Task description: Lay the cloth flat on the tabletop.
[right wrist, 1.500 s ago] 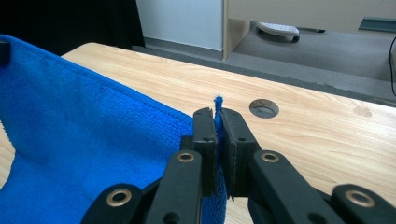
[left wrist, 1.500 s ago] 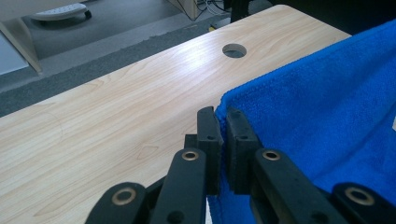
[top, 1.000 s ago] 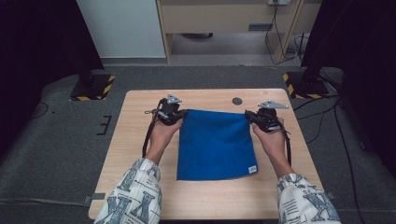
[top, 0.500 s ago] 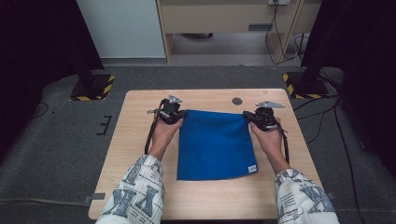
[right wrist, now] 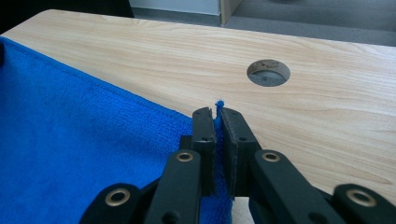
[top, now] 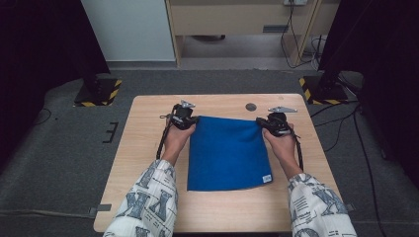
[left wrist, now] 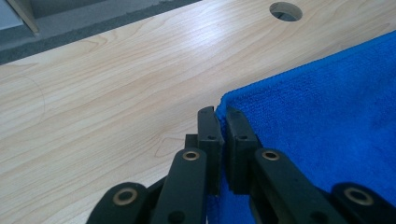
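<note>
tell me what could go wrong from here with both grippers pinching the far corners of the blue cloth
1. The right gripper clamps only the very tip of the blue cloth, so that corner might slip out under a pull.
2. The left gripper bites the cloth right at its edge; uneven pulls could skew or bunch it.
3. The cable hole lies just beyond; a dragged corner may snag there.

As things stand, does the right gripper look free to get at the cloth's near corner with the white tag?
Probably not right away: the right gripper is shut on the far right corner of the blue cloth. The white tag lies uncovered beside that forearm, so only the grip stands in the way.
</note>
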### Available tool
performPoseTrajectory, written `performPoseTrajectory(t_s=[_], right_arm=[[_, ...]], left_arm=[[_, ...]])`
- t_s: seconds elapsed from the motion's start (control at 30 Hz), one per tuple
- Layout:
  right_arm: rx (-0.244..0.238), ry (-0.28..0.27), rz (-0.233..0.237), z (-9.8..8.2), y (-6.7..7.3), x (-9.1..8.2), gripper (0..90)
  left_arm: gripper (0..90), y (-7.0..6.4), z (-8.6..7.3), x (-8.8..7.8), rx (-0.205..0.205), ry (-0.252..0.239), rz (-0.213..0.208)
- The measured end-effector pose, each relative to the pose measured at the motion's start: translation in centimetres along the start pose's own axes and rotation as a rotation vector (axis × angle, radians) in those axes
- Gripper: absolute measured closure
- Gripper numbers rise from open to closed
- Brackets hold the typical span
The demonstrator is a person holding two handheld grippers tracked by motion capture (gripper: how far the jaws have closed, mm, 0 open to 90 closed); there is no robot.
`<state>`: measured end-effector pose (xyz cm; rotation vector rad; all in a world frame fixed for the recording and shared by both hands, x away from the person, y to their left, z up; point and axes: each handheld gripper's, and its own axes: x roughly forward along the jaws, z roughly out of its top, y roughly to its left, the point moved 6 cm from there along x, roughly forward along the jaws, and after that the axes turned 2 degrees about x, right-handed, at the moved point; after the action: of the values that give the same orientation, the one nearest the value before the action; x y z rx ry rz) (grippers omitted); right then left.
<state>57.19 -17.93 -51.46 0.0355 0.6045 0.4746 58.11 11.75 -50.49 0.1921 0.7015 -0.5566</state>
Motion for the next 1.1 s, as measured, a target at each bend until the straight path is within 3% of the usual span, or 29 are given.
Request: performPoseTrajectory(t_s=[0.23, 0.43, 0.47, 0.57, 0.67, 0.73, 0.93, 1.1], right_arm=[[0.007, 0.019, -0.006, -0.1, -0.2, 1.1, 84.4], [0.018, 0.033, -0.022, -0.2, -0.5, 2.1, 81.5], [0.019, 0.033, -0.029, -0.1, -0.6, 2.2, 78.0], [0.042, 0.01, -0.057, 0.0, -0.7, 2.4, 53.3], [0.01, 0.016, -0.097, 0.0, -0.6, 2.2, 35.5], [-0.004, 0.009, -0.117, 0.2, -0.6, 1.9, 30.3], [-0.012, -0.046, -0.112, 1.4, 0.1, 0.6, 22.0], [-0.034, -0.041, -0.095, 1.7, 0.9, -0.6, 18.0]], left_arm=[[86.1, 0.4, -0.8, 1.3, -0.014, 0.026, -0.003], [84.5, 0.8, -1.0, 1.9, -0.03, 0.017, 0.009], [80.8, 1.0, -1.0, 2.0, -0.03, 0.013, 0.02], [56.3, 1.4, -0.9, 2.1, -0.046, -0.004, 0.062], [40.9, 1.6, -0.6, 1.7, -0.046, -0.017, 0.077], [38.3, 1.5, -0.5, 1.4, -0.042, -0.025, 0.073], [33.6, 1.0, 0.2, -0.1, -0.023, -0.052, 0.064], [29.3, 0.2, 0.6, -1.8, 0.002, -0.07, 0.05]])
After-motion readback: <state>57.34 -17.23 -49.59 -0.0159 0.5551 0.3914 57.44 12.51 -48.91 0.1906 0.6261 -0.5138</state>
